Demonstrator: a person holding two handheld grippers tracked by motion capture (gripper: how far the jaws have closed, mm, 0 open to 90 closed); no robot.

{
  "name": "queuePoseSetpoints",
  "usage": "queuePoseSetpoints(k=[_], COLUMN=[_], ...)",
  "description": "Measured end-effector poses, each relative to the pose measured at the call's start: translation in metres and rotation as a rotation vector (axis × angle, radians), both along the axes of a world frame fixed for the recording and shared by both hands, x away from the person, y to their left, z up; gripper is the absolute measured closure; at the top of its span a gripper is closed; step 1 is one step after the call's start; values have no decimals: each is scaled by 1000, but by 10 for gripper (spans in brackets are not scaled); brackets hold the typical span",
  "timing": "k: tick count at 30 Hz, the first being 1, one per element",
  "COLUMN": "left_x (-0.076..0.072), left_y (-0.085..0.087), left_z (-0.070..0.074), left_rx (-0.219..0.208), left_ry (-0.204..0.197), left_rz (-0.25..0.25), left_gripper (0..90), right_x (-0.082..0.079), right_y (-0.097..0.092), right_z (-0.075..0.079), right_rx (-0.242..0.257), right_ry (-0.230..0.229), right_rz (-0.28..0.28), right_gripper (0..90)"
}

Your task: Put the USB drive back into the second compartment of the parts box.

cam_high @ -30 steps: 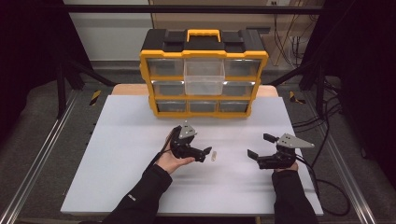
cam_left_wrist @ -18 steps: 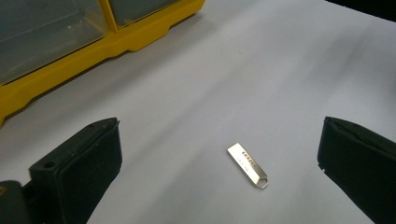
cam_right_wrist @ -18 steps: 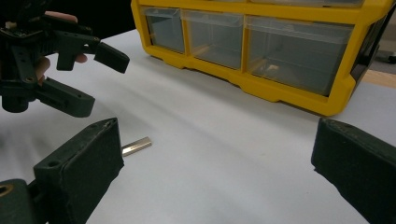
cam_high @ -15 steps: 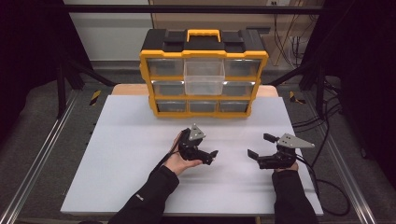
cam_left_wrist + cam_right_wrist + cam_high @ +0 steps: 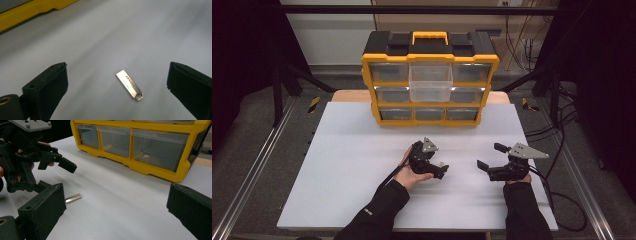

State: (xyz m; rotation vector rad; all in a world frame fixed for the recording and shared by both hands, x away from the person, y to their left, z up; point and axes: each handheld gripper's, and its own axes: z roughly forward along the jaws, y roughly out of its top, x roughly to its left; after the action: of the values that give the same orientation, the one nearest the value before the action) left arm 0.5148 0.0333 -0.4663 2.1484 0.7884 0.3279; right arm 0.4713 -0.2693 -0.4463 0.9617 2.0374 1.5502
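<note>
A small silver metal USB stick (image 5: 129, 85) lying flat on the white counter (image 5: 140, 37) carries the one legible marking: engraved capital letters that appear to read "FRAZER" along its length. A second, fainter engraved line sits just beneath it, too small to make out. The yellow drawer organiser (image 5: 430, 80) at the counter's far edge shows no readable label.

Right gripper (image 5: 116, 212) jaws wide apart, left gripper (image 5: 53, 173) straddling silver USB stick (image 5: 73, 198), yellow organizer (image 5: 160, 167) behind

Even overhead light on the white table (image 5: 342, 165), dark surroundings, soft close-up blur.
</note>
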Motion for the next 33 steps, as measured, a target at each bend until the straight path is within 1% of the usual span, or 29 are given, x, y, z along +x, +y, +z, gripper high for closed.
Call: queuePoseSetpoints(k=[3, 6, 15, 24, 33], left_x=[0, 0, -1, -3, -4], left_y=[-2, -3, -6, -8, -11], left_z=[-3, -5, -7, -8, -9], left_rx=[14, 22, 47, 69, 73], left_ry=[5, 20, 11, 16, 16], left_rz=[2, -6, -13, -32, -45], left_gripper=[65, 102, 254, 381, 508], right_x=[0, 0, 0, 0, 0], right_y=[0, 0, 0, 0, 0], right_z=[0, 0, 0, 0, 0], right_rx=[0, 0, 0, 0, 0], right_ry=[-1, 0, -1, 0, -2], right_rz=[-1, 0, -1, 0, -1], right_gripper=[23, 23, 23, 23, 23])
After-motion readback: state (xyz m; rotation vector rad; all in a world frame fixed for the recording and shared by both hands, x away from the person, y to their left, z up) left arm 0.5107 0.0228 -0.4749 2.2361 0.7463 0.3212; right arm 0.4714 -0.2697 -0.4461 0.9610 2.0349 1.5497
